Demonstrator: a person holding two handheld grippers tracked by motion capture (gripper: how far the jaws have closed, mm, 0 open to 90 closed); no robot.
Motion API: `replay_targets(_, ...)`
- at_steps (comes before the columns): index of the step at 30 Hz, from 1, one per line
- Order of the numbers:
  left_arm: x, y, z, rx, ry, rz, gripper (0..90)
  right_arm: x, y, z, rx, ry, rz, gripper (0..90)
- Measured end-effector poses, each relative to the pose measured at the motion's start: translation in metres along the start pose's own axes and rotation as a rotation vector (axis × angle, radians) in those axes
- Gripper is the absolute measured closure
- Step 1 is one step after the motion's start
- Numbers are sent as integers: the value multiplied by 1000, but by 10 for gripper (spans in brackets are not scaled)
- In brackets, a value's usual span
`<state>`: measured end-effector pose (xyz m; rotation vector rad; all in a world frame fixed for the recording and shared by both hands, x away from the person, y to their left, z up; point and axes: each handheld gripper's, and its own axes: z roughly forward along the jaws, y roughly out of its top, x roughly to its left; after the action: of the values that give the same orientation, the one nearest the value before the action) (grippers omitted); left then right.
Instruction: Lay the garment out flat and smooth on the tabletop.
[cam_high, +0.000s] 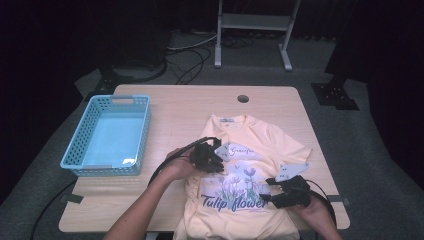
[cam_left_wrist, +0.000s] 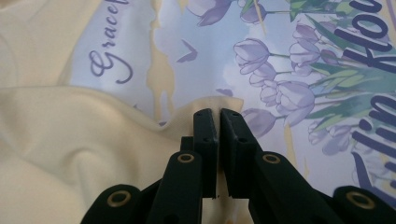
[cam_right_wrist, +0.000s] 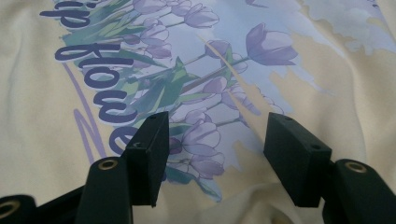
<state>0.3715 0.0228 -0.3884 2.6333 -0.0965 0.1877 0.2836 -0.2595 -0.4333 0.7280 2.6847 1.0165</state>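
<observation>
Down at the near edge of the table (cam_high: 165, 215), a yellow T-shirt (cam_high: 280, 145) spread flat, hem hanging over the rim, collar pointing away. Printed across the chest: purple tulips and lettering. Right gripper (cam_high: 266, 189) low on the print, near the shirt's right hem, jaws standing apart with nothing pinched; seen along its own jaws, right gripper (cam_right_wrist: 212, 140) hovering over the tulip stems, cloth bare between the black pads. A grey three-cornered plate riding on top. Further in, left gripper (cam_high: 220, 159) at the shirt's left side beside the script line, jaws pressed almost together on a raised fold of yellow fabric; from the left gripper view, left gripper (cam_left_wrist: 218, 114) nipping the ridge of cloth right at the edge of the print, a soft hump of T-shirt (cam_left_wrist: 70, 140) bunched beside it. Off to the left, well apart from the shirt, a blue basket (cam_high: 75, 150) on the table. Beyond the collar, a round cable hole (cam_high: 243, 98) near the far edge.
</observation>
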Motion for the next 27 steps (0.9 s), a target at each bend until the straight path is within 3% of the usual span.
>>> replay_targets(8,11,-20,-27,-43,-4,-4,851,1,2,0,13,-6,4,399)
replay_targets(20,29,-52,-68,-12,50,-56,852,1,6,1,41,-11,4,399)
replay_targets(27,29,-70,-81,21,82,-90,852,1,8,1,55,-11,7,398)
